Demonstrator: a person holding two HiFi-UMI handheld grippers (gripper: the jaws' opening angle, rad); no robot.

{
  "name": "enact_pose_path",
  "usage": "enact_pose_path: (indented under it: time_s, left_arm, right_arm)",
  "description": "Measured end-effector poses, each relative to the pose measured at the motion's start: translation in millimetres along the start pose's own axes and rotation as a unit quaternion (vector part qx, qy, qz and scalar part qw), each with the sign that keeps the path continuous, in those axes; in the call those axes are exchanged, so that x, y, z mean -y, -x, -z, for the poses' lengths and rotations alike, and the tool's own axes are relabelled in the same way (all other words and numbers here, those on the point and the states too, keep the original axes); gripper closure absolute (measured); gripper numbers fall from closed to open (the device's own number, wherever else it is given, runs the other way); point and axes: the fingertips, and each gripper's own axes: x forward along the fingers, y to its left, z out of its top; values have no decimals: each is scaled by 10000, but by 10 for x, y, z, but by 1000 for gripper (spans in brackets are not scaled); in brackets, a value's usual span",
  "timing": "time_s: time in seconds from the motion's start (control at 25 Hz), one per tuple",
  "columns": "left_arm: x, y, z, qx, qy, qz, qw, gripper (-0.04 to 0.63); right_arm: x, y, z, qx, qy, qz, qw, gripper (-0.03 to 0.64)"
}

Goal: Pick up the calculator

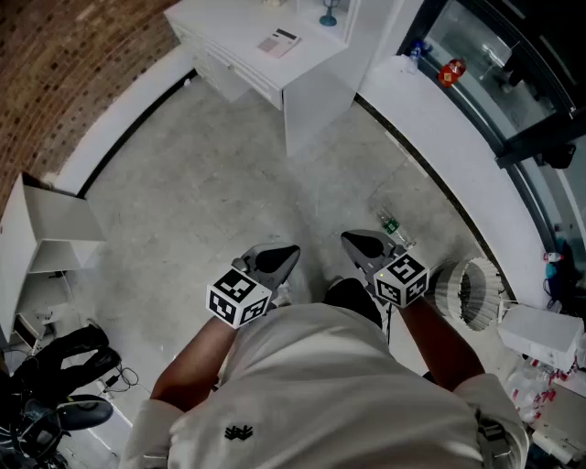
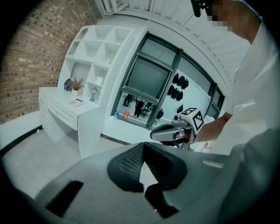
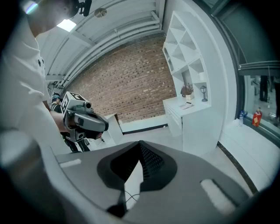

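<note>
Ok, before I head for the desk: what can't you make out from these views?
Calculator: keys and display too small in every view; it lies far off on the desk.
Back of the desk: cut off by the head view's top edge.
Ornaments behind the calculator: too small to name in either gripper view.
Floor at the feet: hidden by the person's torso in the head view.

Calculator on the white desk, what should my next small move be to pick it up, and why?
Probably step forward toward the white desk: the flat pale calculator lies on its top, well across the floor from both grippers. The left gripper and right gripper sit close to your body, jaws together and empty, so neither could reach it yet.
</note>
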Motion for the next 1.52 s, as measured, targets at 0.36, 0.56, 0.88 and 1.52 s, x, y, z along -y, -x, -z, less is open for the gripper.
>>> enact_pose_path:
  time_s: [0.36, 0.56, 0.88, 1.52]
  left_arm:
    - [52, -333, -212, 207, 74, -322, 9992, 589]
    - [279, -825, -423, 295, 129, -408, 9986, 589]
    - [275, -1214, -570, 451, 299, -762, 9956, 589]
    - [-1680, -894, -1455, 633, 200, -678, 9955, 589]
  right_arm:
    - [288, 119, -63, -84, 147, -393, 9991, 606]
    - [818, 427, -127, 33, 164, -591, 9981, 604]
    - [1503, 432, -202, 112, 157, -790, 9967, 528]
    - [2352, -1180, -1373, -53, 329, -229, 9992, 528]
